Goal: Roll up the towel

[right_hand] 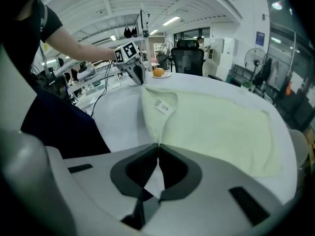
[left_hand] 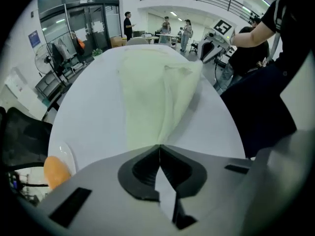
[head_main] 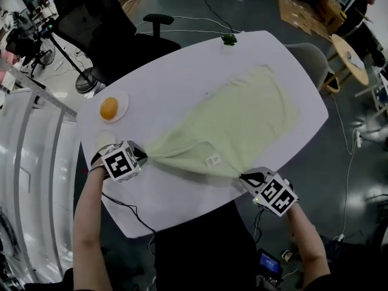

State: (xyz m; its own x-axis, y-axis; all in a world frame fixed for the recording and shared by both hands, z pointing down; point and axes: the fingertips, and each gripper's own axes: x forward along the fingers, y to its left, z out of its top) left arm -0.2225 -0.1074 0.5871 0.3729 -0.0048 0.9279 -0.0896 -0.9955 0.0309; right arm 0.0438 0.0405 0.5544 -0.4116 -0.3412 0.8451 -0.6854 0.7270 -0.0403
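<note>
A pale green towel (head_main: 242, 114) lies spread across the white table (head_main: 182, 71), running from the near edge toward the far right. Its near edge is lifted and pulled taut between both grippers, and a flap with a white label (head_main: 212, 160) is folded over. My left gripper (head_main: 145, 157) is shut on the towel's near left corner; in the left gripper view the cloth (left_hand: 152, 92) runs straight into the closed jaws (left_hand: 158, 146). My right gripper (head_main: 243, 176) is shut on the near right corner, and the right gripper view shows the towel (right_hand: 216, 127) entering its closed jaws (right_hand: 158, 145).
An orange (head_main: 109, 108) sits on a white plate left of the towel, with a small white dish (head_main: 104, 139) just below it. A small green object (head_main: 228, 39) stands at the table's far edge. A black office chair (head_main: 103, 23) stands beyond the table. A cable (head_main: 130, 208) crosses the near left corner.
</note>
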